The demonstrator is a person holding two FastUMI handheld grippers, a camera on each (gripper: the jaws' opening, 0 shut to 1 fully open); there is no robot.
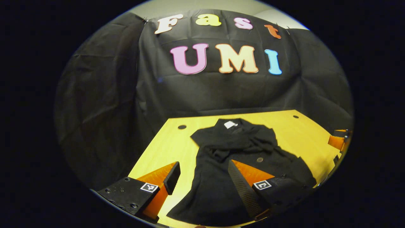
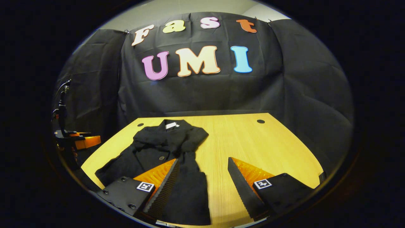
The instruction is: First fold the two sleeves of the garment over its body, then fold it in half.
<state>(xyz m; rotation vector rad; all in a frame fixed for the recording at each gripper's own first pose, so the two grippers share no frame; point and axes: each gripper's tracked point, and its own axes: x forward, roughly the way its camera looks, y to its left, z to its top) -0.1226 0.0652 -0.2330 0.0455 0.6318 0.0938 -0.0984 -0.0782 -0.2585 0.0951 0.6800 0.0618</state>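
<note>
Grippers hovering over a dark garment lying on the yellow bench.

The left gripper and right gripper are both hanging with fingers apart, holding nothing; bunched cloth near the collar is risking a crooked fold.

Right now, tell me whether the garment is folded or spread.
Partly folded: the garment lies on the table, sleeves bunched across its body, not yet halved.

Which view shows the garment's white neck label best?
The left gripper view: the white label sits near centre on the black garment. The right gripper view shows the label left of centre, equally unobstructed.
</note>
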